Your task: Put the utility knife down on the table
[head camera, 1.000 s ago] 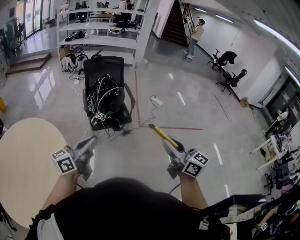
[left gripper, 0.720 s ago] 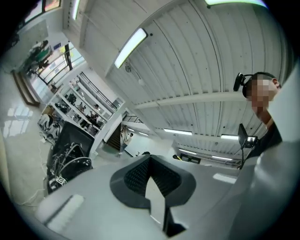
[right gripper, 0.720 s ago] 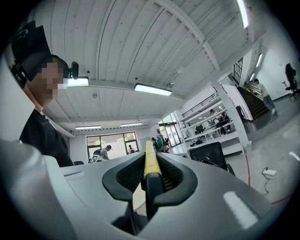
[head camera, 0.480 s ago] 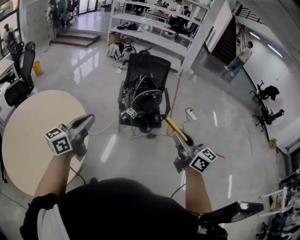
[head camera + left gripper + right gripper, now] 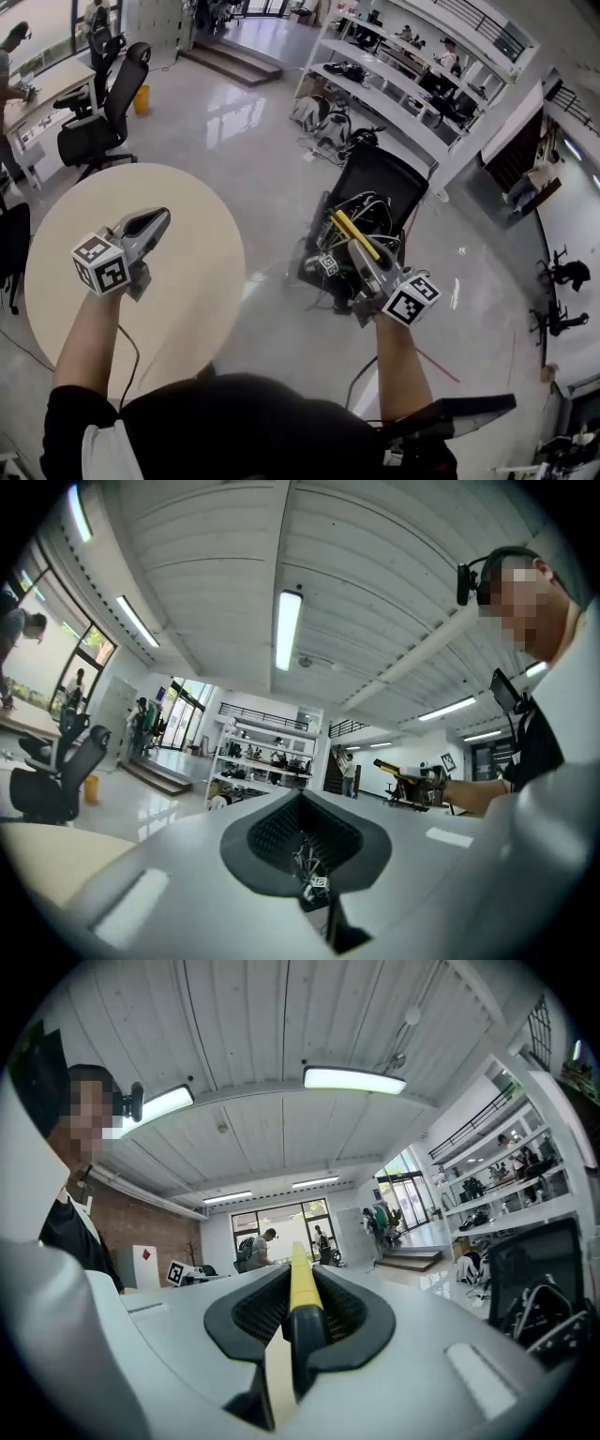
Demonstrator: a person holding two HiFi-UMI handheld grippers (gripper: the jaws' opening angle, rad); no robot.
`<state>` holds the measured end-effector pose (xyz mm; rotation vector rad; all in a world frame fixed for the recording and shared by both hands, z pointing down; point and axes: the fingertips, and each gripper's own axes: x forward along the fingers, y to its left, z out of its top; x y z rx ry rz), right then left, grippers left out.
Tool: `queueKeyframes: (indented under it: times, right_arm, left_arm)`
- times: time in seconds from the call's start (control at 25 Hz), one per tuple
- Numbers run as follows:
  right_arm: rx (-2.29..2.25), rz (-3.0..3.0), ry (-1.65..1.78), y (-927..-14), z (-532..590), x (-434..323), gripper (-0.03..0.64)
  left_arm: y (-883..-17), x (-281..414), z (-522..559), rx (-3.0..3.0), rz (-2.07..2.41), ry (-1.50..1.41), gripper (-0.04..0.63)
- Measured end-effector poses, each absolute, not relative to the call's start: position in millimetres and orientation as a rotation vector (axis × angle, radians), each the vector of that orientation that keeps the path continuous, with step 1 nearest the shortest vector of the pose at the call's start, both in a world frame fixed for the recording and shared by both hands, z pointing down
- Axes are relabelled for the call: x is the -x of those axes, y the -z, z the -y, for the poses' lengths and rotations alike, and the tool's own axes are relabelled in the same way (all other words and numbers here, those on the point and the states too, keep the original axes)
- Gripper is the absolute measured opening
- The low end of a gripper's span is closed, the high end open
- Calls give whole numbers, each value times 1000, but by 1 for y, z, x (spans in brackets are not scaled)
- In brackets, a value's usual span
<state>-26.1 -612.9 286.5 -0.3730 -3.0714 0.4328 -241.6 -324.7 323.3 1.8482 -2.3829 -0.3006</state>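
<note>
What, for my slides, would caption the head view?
Right claw holds a yellow utility knife near a round table; left claw, empty, hangs over it.

The place is a large open-plan office or lab hall, with a glossy floor (image 5: 234, 131), white shelves (image 5: 394, 70) at one o'clock, steps (image 5: 225, 58) at eleven, swivel chairs (image 5: 94, 131) and a desk (image 5: 42, 94) at ten, and a round table (image 5: 187, 244) at nine.

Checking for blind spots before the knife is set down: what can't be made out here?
Blade of the utility knife, out or retracted: too small in the head view, seen end-on in the right gripper view.
Near edge of the table: hidden by the person's arm and body in the head view.
</note>
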Motion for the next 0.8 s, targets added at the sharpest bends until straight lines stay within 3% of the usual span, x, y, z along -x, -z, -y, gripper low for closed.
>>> queueKeyframes:
  times: [0.28,0.8]
  right_arm:
    - [505,2983,-438,-315,581,213,84]
    - [601,2764,-530,-460,519,459,84]
  left_arm:
    - [-373,372,277,-1686,2426,249,-2]
    - [-500,515,261,-1598,2363,222,-2]
